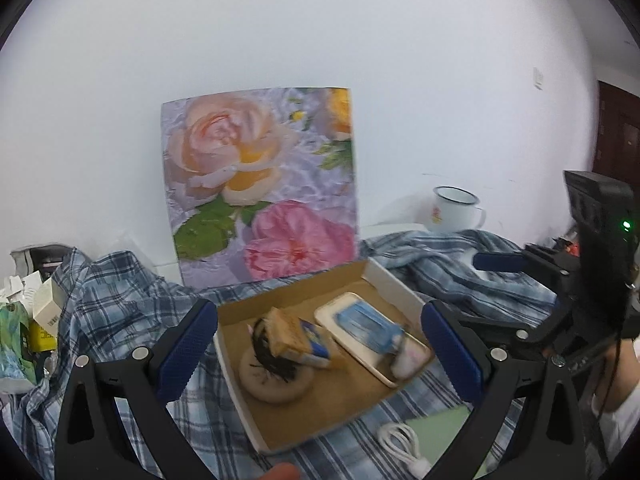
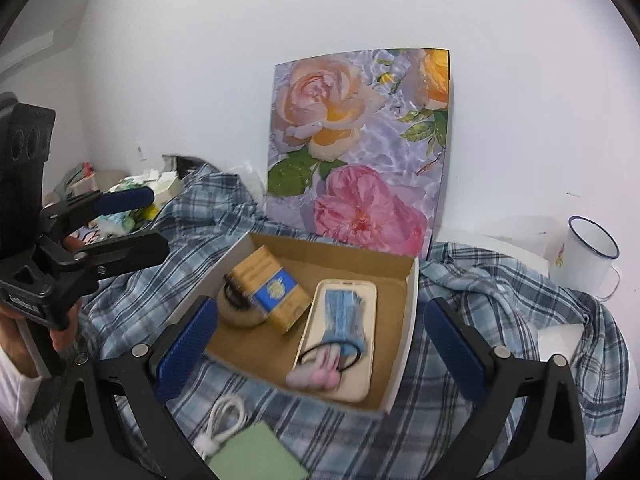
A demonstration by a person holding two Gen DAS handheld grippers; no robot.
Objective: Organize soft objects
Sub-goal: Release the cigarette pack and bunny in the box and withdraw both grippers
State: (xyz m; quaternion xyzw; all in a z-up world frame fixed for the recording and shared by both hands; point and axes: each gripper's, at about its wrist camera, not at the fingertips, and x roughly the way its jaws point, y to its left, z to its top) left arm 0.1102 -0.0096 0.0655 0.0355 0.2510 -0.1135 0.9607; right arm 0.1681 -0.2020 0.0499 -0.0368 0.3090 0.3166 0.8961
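Note:
An open cardboard box (image 1: 396, 284) (image 2: 404, 328) lies on a blue plaid cloth (image 1: 120, 292) (image 2: 500, 300). In it are a round beige pad (image 1: 276, 380) (image 2: 240, 314) with a black hair tie, a small tan and blue carton (image 1: 296, 336) (image 2: 272, 288), and a cream phone case (image 1: 352, 344) (image 2: 360, 376) carrying a blue fabric piece (image 1: 368, 326) (image 2: 344, 312) and a pink item (image 2: 320, 376). My left gripper (image 1: 320, 356) is open and empty above the box's near side. My right gripper (image 2: 320, 350) is open and empty above the box.
A floral board (image 1: 260, 184) (image 2: 360, 148) leans on the white wall. A white enamel mug (image 1: 454, 208) (image 2: 584, 254) stands at the right. A white cable (image 1: 400, 440) (image 2: 224, 424) and a green pad (image 1: 440, 428) (image 2: 256, 460) lie in front. Clutter (image 1: 28, 320) sits at the left.

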